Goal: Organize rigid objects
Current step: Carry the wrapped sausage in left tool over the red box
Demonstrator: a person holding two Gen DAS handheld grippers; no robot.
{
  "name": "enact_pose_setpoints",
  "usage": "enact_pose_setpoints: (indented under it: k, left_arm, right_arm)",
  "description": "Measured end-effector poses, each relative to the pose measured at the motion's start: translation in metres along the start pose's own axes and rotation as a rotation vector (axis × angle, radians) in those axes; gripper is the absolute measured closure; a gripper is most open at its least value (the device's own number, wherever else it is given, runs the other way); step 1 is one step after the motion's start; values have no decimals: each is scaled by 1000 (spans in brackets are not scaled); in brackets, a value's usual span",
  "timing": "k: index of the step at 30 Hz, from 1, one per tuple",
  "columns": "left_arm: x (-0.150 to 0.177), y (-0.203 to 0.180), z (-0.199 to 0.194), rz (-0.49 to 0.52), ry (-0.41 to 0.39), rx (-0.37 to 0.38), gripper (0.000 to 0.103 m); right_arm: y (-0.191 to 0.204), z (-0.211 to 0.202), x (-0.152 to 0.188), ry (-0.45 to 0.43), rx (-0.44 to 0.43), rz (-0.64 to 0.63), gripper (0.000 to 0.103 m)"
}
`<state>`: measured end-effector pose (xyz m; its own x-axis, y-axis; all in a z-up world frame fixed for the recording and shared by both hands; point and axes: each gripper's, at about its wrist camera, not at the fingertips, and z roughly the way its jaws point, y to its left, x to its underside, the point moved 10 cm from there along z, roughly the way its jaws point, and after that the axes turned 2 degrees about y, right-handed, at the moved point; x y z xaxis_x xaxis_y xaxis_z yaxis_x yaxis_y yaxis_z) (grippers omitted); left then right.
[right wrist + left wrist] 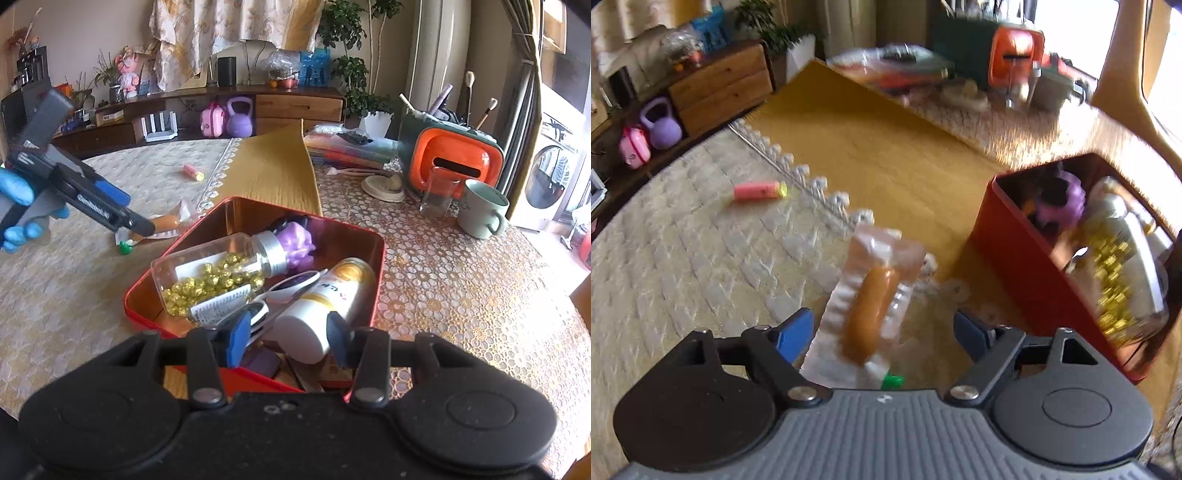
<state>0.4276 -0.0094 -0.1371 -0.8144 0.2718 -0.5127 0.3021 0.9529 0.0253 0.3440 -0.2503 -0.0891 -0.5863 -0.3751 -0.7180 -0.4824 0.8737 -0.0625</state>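
my right gripper (pixel 288 338) hung tilted down over the near end of the red tin (pixel 380 258), its jaws partly spread on either side of the white bottle's (pixel 325 299) cap end; i could not tell whether the pads actually pressed on it. that bottle lay on its side in the tin, beside a clear jar of gold beads (pixel 210 273) with a silver lid, a purple toy (pixel 297 242) farther back, and a white spoon-like piece between them. to the left, my left hand in a blue glove (pixel 16 206) held the left gripper (pixel 882 332) pitched steeply down toward the cream tablecloth (pixel 683 266), its jaws spread wide. between them, not pinched, lay the packaged sausage (pixel 871 314) in clear wrap, resting on the cloth just beside the tin's left wall; the view there was blurred. a small green piece (pixel 892 380) sat by the packet's near end. farther out on the cloth lay a pink tube with a yellow tip (pixel 759 191), well apart from the tin, near the lace edge where a yellow mat (pixel 886 147) began. beyond the tin stood a pale green mug (pixel 482 208), a glass (pixel 439 194) and an orange-fronted box (pixel 456 162).
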Motion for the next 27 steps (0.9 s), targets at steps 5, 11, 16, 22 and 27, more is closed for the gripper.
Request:
enact_pose_setpoints:
  k: [5, 11, 16, 22, 27]
  left_arm:
    - [10, 3, 26, 44, 44, 1, 15]
    - [4, 11, 31, -10, 22, 33, 16]
    - [-2, 9, 27, -16, -12, 16, 51]
    - [-1, 2, 21, -30, -37, -17, 64]
    - [-3, 4, 7, -45, -49, -40, 64]
  right_arm:
    - [3, 3, -1, 7, -5, 7, 58]
    - [3, 8, -2, 17, -2, 10, 58]
    - [3, 11, -2, 18, 6, 13, 58]
    - [1, 11, -2, 20, 13, 17, 58]
    - [0, 8, -3, 10, 17, 22, 59]
